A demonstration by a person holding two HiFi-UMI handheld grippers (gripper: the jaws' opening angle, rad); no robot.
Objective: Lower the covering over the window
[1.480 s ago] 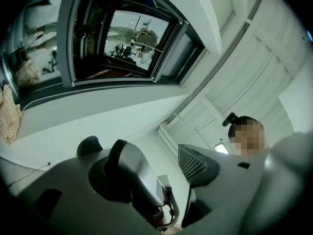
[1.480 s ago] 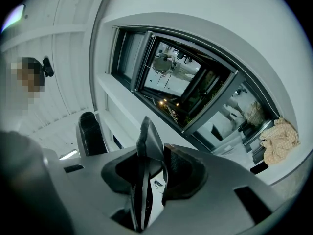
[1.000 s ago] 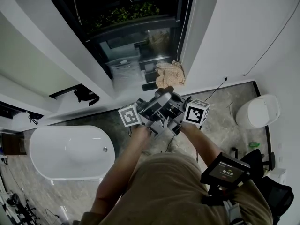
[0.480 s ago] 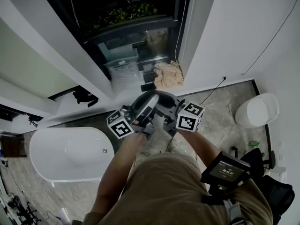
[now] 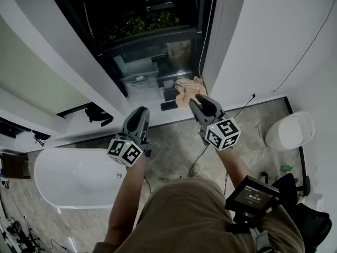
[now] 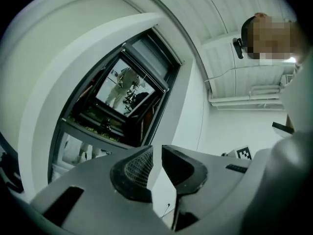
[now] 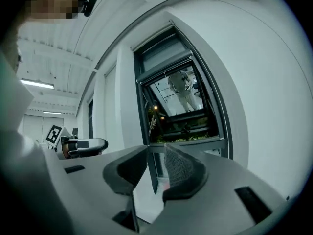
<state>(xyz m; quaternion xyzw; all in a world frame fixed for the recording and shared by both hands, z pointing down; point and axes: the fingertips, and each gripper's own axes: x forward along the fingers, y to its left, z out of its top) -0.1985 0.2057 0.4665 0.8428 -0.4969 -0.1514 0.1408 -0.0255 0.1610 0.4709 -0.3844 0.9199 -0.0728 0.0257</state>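
Two claws, left claw (image 5: 138, 112) and right claw (image 5: 202, 101), point toward the tall dark-framed window (image 5: 152, 33) in the head view, its long axis upright. Left gripper view: jaws just closing, narrowly apart, empty. Right gripper view: likewise closing, wider apart, empty.

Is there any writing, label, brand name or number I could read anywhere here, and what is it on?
No text here can be read.
The small screen at the person's waist: a few light characters, too small to read.
The marker cubes, left and right: black-and-white square patterns only, no words or numbers.
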